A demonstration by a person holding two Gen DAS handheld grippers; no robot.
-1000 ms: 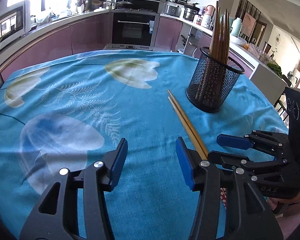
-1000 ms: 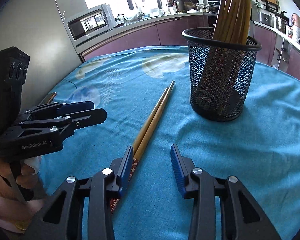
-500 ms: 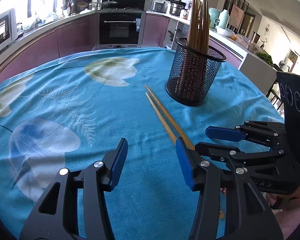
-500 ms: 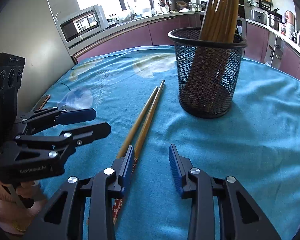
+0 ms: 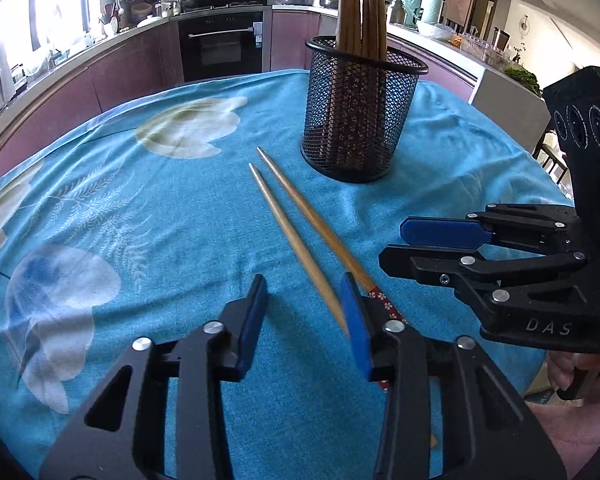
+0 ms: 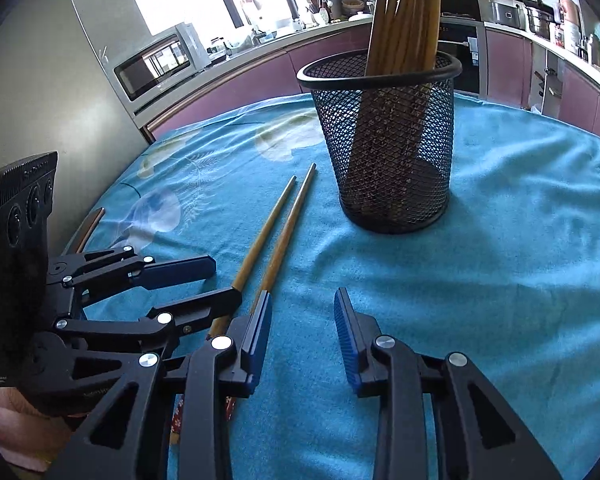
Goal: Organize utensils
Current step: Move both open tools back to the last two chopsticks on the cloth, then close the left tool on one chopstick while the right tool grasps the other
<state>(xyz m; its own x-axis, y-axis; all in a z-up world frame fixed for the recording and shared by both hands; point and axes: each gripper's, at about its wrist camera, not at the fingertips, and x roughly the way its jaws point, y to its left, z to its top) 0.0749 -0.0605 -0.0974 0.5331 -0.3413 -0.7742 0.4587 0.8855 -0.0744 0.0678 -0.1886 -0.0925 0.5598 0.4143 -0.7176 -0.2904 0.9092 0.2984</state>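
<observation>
Two wooden chopsticks lie side by side on the blue cloth, tips toward a black mesh cup [image 5: 360,120] [image 6: 392,140] that holds several more chopsticks upright. My left gripper [image 5: 303,312] [image 6: 216,282] hangs low over their thick ends with its jaws closing. The left chopstick [image 5: 288,232] [image 6: 264,228] runs in between the jaws, close to the right pad, and no pad presses on it. The right chopstick [image 5: 312,212] [image 6: 288,228], red-patterned at its end, passes under that finger. My right gripper [image 6: 302,320] [image 5: 396,244] is just right of both chopsticks, jaws closing on nothing.
The round table's blue flowered cloth [image 5: 140,208] drops off at its edges all round. Behind it are a purple kitchen counter with an oven [image 5: 222,50] and a microwave [image 6: 156,64]. A hand [image 5: 560,372] holds the right gripper at the near right.
My left gripper has shifted right and slightly down, so one chopstick now lies between its jaws, which have narrowed. The right gripper's jaws narrowed a little; it has hardly moved.
</observation>
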